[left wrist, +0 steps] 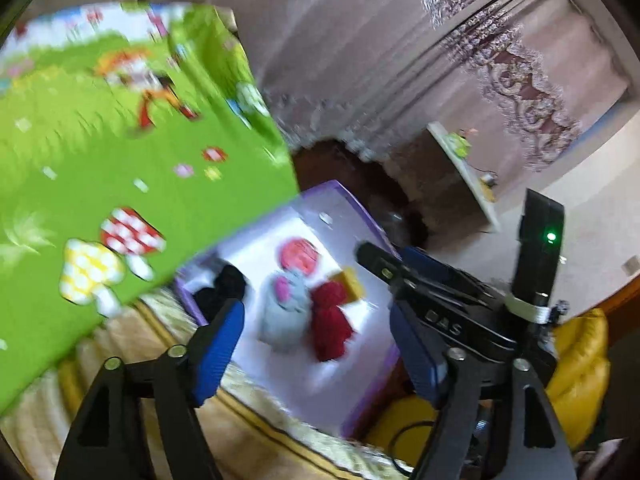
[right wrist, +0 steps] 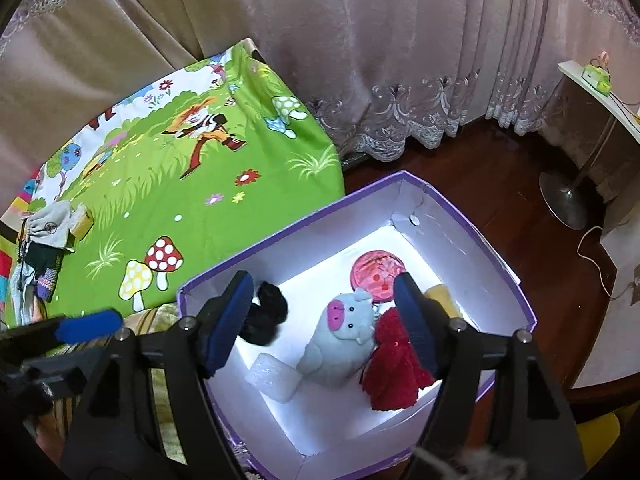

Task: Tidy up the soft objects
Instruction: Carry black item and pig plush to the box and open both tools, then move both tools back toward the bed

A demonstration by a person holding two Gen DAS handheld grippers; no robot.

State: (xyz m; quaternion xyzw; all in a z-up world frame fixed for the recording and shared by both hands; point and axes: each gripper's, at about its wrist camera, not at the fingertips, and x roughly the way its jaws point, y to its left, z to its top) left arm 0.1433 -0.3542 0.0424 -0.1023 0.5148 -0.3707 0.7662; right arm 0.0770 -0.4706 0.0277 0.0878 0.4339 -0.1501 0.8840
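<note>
A purple box with a white inside sits beside the bed. In it lie a grey-blue plush pig, a red fuzzy piece, a black fuzzy piece, a pink ball, a yellow sponge and a white foam block. My right gripper hangs open above the box with nothing between its pads. My left gripper is open too, empty, over the box's near edge; the pig shows beyond it. One left finger enters at the lower left.
A green cartoon blanket covers the bed left of the box, with a small pile of clothes at its far left. Curtains hang behind. A lamp base stands on the dark wooden floor. Something yellow is at the right.
</note>
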